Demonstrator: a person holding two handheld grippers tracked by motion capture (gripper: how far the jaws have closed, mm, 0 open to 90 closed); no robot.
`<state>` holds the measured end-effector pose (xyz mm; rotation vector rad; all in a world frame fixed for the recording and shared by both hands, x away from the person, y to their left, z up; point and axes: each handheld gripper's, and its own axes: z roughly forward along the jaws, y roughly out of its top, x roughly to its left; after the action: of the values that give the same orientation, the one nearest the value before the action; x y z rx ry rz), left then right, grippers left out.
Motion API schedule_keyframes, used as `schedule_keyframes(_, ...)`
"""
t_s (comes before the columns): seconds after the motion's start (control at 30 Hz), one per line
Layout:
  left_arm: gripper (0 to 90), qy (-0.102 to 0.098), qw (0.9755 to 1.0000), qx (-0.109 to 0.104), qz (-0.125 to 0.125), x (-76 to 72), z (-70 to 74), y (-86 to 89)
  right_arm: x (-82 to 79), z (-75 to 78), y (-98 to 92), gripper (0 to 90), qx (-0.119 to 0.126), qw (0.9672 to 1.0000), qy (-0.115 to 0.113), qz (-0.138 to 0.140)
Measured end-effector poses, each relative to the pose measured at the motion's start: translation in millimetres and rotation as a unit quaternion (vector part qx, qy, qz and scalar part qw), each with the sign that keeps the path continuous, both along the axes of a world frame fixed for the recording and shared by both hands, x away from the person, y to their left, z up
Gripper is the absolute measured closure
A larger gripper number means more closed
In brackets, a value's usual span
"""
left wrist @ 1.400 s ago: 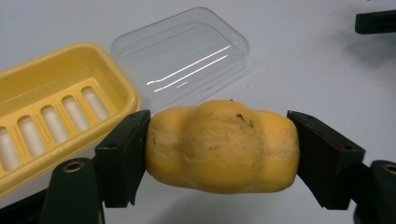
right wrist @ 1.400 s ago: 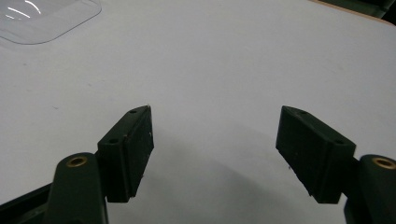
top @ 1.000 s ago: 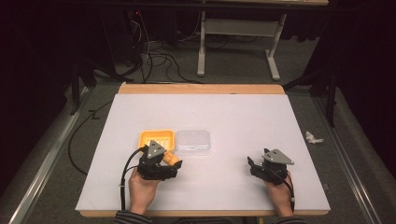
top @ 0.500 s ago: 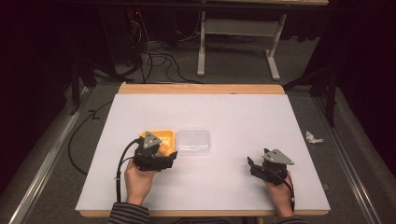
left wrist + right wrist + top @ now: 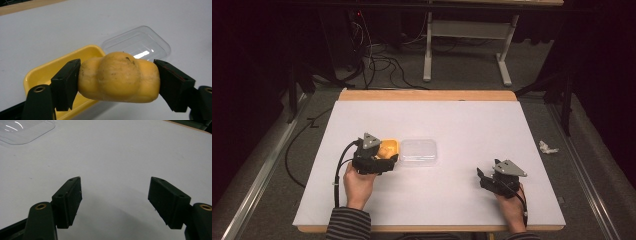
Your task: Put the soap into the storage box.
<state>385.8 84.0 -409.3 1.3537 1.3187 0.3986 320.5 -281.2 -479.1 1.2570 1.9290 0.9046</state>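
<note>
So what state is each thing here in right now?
Left hand-held gripper: shut on the yellow bun.
Yellow bun: held clear of the table, above the tray's near edge.
Yellow tray: open, nothing visible inside.
Clear lid: off, flat on the table beside the tray.
Right hand-held gripper: open, holding nothing.

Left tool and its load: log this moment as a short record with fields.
left tool: shut on the yellow bread roll, held above the table
yellow tray: on the white table, behind and below the roll
clear lid: lies flat next to the tray
right tool: open, nothing between its pads, over bare table
</note>
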Motion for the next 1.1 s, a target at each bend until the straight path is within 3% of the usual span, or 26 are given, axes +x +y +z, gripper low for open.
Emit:
schedule_keyframes(0.33,25.8,0.011,0.9998,0.003,0.015,17.3,-1.8,4.4,0.1,-0.1,0.1,27.6,0.0,1.0,-0.001,0.0)
schedule_keyframes(1.1,25.7,0.042,0.9969,0.048,0.046,50.6,-28.1,4.4,0.6,-0.4,0.7,27.6,-0.001,1.0,0.002,0.002)
